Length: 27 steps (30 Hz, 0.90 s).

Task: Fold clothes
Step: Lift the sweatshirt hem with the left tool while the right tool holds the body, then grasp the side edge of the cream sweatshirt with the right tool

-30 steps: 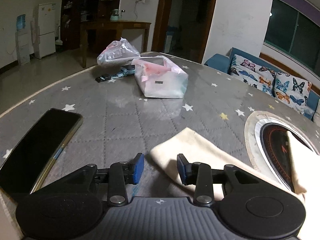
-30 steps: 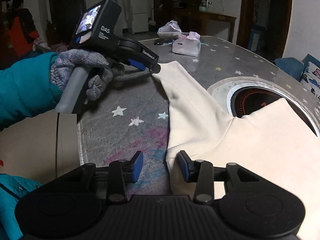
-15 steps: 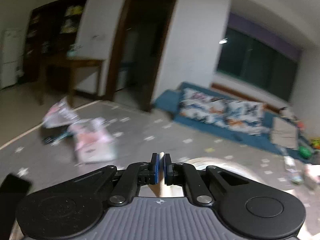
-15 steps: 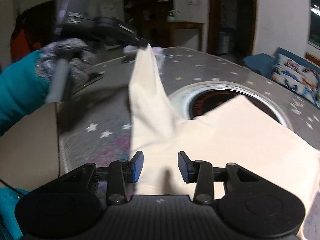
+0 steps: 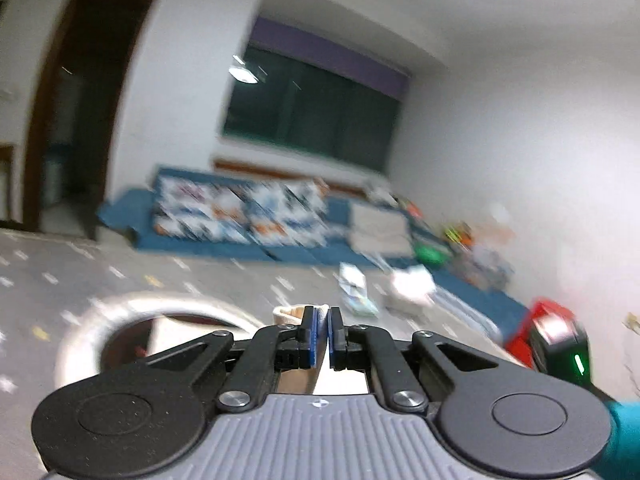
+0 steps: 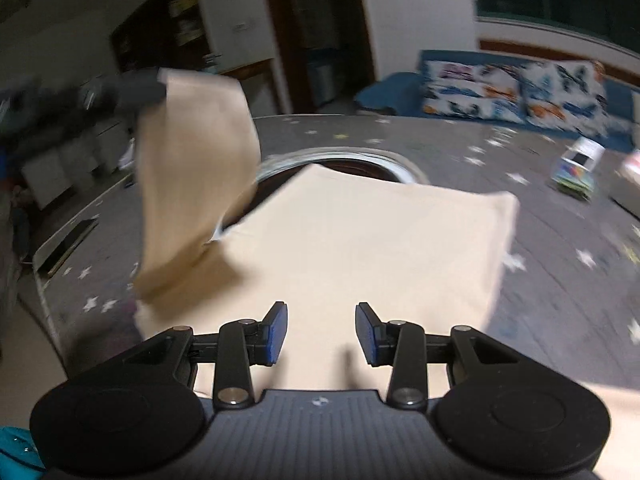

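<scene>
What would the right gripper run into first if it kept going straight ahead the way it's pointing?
Most likely the cream garment lying flat on the star-patterned table. The right gripper is open and angled down over it, so it should meet cloth first. Depth is hard to judge in this blurred fisheye view.

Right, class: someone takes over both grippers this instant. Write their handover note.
Left gripper: shut on a corner of the cream garment, lifted above the table.
Right gripper: open, empty, low over the garment's near part.
Garment: body flat on the table, partly covering the round inset; one section raised, blurred.
Done: corner picked up.
Left: lay it across, release, finish folds.
</scene>
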Motion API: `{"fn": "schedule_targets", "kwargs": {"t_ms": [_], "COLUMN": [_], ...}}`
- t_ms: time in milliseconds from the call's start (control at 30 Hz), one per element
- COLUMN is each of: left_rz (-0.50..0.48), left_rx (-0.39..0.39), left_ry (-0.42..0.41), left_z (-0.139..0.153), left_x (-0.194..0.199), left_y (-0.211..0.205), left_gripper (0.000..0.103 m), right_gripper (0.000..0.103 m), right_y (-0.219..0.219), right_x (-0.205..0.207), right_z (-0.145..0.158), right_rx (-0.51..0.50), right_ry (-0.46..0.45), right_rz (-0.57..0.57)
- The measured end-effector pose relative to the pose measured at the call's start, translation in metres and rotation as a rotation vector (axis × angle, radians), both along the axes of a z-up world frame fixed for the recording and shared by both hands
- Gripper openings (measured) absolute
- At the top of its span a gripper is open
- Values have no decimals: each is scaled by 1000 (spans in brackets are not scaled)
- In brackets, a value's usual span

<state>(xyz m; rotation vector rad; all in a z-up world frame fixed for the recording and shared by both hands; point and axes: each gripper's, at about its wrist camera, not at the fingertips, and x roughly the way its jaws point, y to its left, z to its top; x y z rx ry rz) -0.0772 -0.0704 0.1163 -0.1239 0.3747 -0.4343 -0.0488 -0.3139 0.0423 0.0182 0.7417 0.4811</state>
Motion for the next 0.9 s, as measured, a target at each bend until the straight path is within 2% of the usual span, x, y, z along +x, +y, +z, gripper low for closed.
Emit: {"fn": "schedule_targets", "kwargs": {"t_ms": [100, 167, 233, 367, 533, 633, 800, 867, 900], "left_rz": [-45, -74, -104, -157, 43, 100, 88, 76, 79], "left_rx": [40, 66, 93, 147, 230, 251, 259, 271, 277], "left_ry": [39, 65, 92, 144, 194, 211, 174, 174, 177], "left_z": [-16, -26, -37, -57, -73, -77, -73, -79, -83], "left_x": [-2, -3, -4, -6, 12, 16, 25, 33, 41], "left_y": [-13, -22, -31, -47, -1, 15, 22, 19, 18], "left_gripper": [12, 26, 29, 29, 29, 29, 29, 29, 29], "right_gripper": [38, 38, 37, 34, 34, 34, 33, 22, 19], "right_y": [-20, -31, -36, -47, -45, -35, -22, -19, -18], "right_x": [-1, -2, -5, -12, -14, -12, -13, -14, -14], "right_z": [-6, -9, -7, -4, -6, -11, -17, -19, -19], "right_rx": [6, 11, 21, 39, 44, 34, 13, -7, -18], "right_ry": [21, 31, 26, 15, 26, 46, 76, 75, 73], "right_rz": [-63, -97, -109, -132, -120, -88, -50, -51, -54]}}
